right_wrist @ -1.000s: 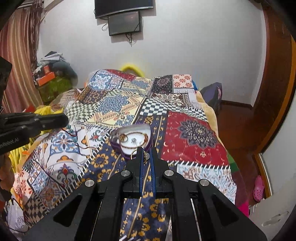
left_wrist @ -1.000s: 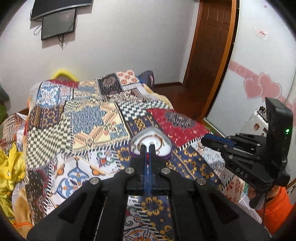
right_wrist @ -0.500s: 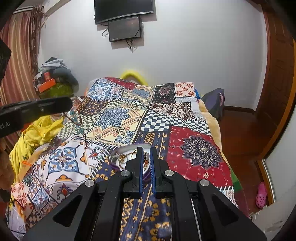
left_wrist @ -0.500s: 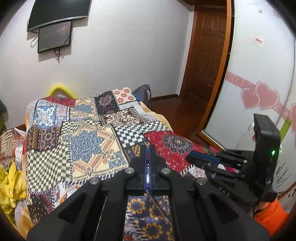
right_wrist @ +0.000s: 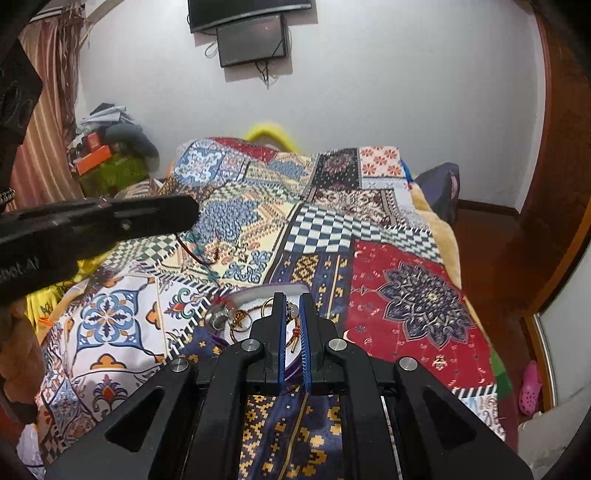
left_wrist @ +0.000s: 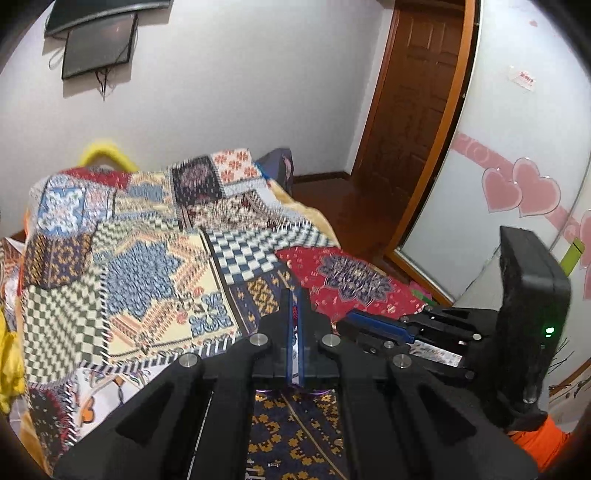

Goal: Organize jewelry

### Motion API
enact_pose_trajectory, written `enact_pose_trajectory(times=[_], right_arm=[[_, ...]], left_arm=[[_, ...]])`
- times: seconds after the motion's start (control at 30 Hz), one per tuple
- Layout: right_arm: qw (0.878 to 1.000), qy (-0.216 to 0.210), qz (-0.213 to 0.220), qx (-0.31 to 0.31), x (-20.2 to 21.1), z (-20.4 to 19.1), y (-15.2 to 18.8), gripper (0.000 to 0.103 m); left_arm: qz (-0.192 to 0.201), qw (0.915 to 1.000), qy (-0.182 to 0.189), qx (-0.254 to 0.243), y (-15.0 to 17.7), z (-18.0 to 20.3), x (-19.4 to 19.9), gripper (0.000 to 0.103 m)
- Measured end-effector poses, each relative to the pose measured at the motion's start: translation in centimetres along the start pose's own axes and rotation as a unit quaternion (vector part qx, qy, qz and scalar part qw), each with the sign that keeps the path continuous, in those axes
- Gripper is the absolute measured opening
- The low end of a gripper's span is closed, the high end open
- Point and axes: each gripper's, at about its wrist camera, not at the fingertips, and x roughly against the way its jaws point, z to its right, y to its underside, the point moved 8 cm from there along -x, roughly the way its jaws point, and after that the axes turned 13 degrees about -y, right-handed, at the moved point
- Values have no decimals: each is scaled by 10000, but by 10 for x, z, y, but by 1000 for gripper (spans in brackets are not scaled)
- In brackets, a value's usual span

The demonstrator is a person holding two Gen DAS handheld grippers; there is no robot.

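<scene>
A white jewelry dish with a purple rim (right_wrist: 255,295) lies on the patchwork bedspread (right_wrist: 332,229), holding gold rings, a silver ring and chains (right_wrist: 236,317). My right gripper (right_wrist: 291,299) hovers just above the dish, its jaws a narrow gap apart with nothing clamped between them. My left gripper (left_wrist: 294,295) is shut on a red beaded cord (left_wrist: 294,314). In the right wrist view the cord's red thread with teal bits (right_wrist: 195,251) hangs below the raised left gripper (right_wrist: 184,214). Only a sliver of the dish shows under my left gripper (left_wrist: 291,391).
The bed fills the middle of both views. A wooden door (left_wrist: 413,118) and a white wardrobe with pink hearts (left_wrist: 517,192) stand on the right. Piled clothes and boxes (right_wrist: 107,151) sit far left. Two dark screens (right_wrist: 251,33) hang on the wall.
My left gripper has risen from the dish with the beaded cord, so the dish has dropped beneath it. My right gripper has stayed over the dish.
</scene>
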Motion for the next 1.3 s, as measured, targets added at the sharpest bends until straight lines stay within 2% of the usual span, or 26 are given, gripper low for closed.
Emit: enact_pose_trajectory(times=[0.3, 0.5, 0.7, 0.9, 1.17, 1.23, 1.3], right_arm=[[9995, -111, -278, 21, -15, 0, 12, 6], [9986, -137, -486, 181, -24, -7, 19, 6], [9974, -116, -663, 254, -31, -8, 24, 6], [9975, -71, -657, 258, -28, -9, 24, 6], [9973, -2, -723, 130, -21, -8, 22, 7], [9975, -3, -706, 102, -16, -9, 22, 8], [9977, 14, -667, 100, -10, -11, 20, 9]], left_arm=[[-849, 9963, 38, -107, 48, -2, -50, 0], [-1021, 9946, -2, -197, 63, -2, -58, 0], [-1018, 9945, -16, -228, 64, -2, -55, 1], [-1005, 9946, -88, -223, 64, -5, -49, 3], [-770, 9964, -279, -213, 56, -12, -26, 16], [-712, 9967, -313, -217, 55, -13, -19, 25], [-629, 9971, -361, -220, 52, -15, -10, 29]])
